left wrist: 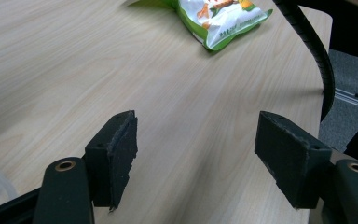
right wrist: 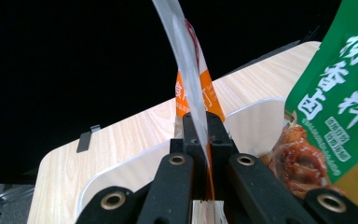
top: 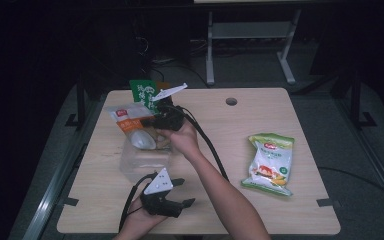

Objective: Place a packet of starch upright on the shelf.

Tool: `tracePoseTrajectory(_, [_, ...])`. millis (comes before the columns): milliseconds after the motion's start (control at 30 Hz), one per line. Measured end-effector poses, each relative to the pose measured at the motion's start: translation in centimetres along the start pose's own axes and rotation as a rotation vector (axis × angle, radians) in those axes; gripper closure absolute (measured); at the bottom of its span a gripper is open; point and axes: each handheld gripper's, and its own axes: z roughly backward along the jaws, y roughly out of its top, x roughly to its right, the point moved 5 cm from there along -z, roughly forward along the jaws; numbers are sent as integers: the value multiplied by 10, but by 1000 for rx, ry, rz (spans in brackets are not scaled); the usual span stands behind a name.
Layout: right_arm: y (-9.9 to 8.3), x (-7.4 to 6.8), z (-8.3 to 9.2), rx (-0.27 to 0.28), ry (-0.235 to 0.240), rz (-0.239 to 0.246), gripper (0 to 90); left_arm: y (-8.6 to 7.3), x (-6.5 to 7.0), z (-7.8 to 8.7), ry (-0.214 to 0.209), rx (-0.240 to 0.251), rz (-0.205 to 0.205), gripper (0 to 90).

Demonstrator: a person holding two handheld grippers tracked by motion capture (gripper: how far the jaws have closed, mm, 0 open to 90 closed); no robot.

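A: The right gripper (top: 152, 121) is reaching across to the far left of the table (top: 220, 130), and its jaws are clamping tight on the edge of an orange packet (top: 129, 122).

B: Yes, the right gripper view is giving it away: the two black jaws are meeting at the middle, right gripper (right wrist: 200, 135), and the orange packet (right wrist: 193, 88) is standing up thin between them, edge on.

A: Where is that packet sitting, then?

B: It is hanging over the clear bin (top: 142, 160) at the table's left side, its lower end looking like it is dipping inside. The bin's pale wall (right wrist: 256, 126) is curving right behind the jaws.

A: And a green packet (top: 142, 92) is standing just beyond, at the far rim of the bin.

B: Close up, that green packet (right wrist: 340, 93) is filling the right side, white lettering on it, a picture of reddish food low down.

A: The left gripper (top: 180, 192) is idling near the front edge, lying in the person's hand (top: 142, 217), pointing right.

B: Its jaws are standing wide apart, left gripper (left wrist: 196, 158), nothing between them but bare wood.

A: A green-and-white bag (top: 270, 162) is lying flat on the right half, well apart from both grippers.

B: It is peeking in at the top of the left gripper view too, that bag (left wrist: 219, 18), with the black cable (left wrist: 314, 51) curling past it.
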Motion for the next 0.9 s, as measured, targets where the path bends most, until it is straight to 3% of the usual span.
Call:
tracePoseTrajectory(300, [-16,3,-20,19,14,-35,900,-2,0,1,-2,-1,-14,293])
tracePoseTrajectory(400, [-19,6,-18,47,18,-65,900,-3,1,-1,-2,2,-14,293])
tracePoseTrajectory(567, [-26,9,-14,52,7,-73,896,-3,3,-3,-3,-4,-22,293])
tracePoseTrajectory(900, [-31,11,2,-9,-13,-40,818,-3,3,-5,-2,-6,-22,293])
